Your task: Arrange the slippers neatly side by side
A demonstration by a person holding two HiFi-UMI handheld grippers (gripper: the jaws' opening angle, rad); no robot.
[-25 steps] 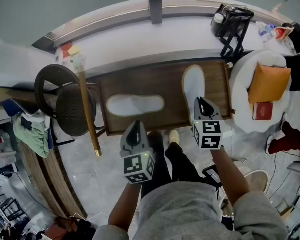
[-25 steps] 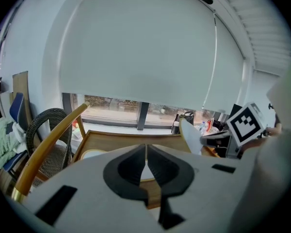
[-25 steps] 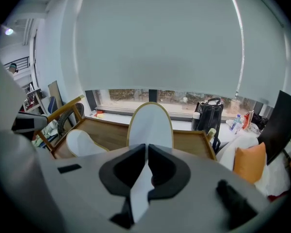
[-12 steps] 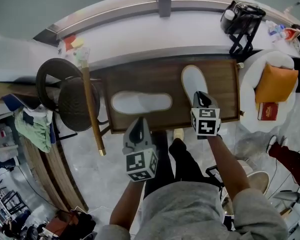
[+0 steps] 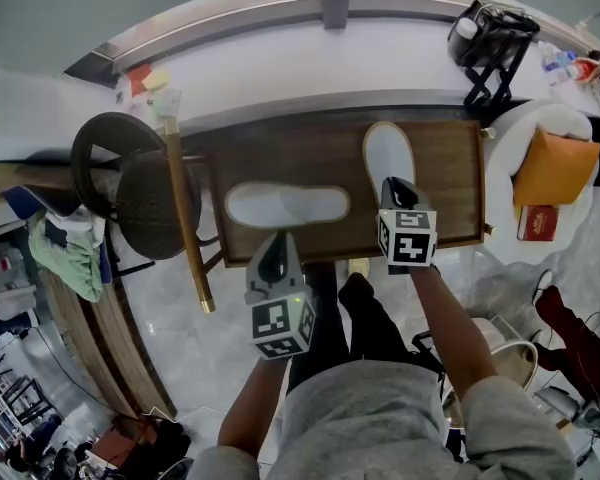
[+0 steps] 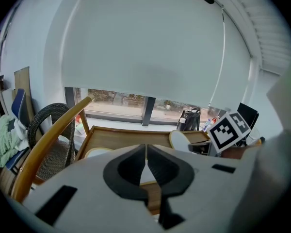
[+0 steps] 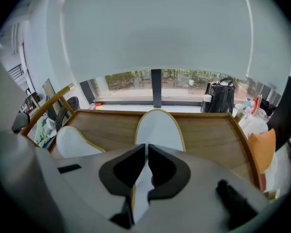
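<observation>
**A:** Where do the slippers lie?

**B:** Both are on the wooden table [image 5: 450, 183]. The crosswise slipper [image 5: 287, 206] is white and lies flat on the table's left half, its length running along the near edge. The lengthwise slipper [image 5: 388, 153], white too, is on the table's right half and runs from the near edge towards the far edge. They are apart and at about a right angle to each other.

**A:** And the left gripper?

**B:** The left gripper [image 5: 278, 243] hangs above the table's near edge, in front of the middle of the crosswise slipper, pointing slantwise down. Its jaws are pressed together with nothing between them.

**A:** The right one?

**B:** The right gripper [image 5: 393, 184] is over the table's right half, with its tips above the near end of the lengthwise slipper. The jaw tips meet. The slipper's white surface and yellowish rim show through the slot behind them, but nothing is pinched. Whether the tips touch the slipper, I can't tell.

**A:** Anything around the table?

**B:** A wicker chair [image 5: 145, 203] stands off the table's left end, and a black bag [image 5: 488, 43] sits beyond its far right corner
</observation>
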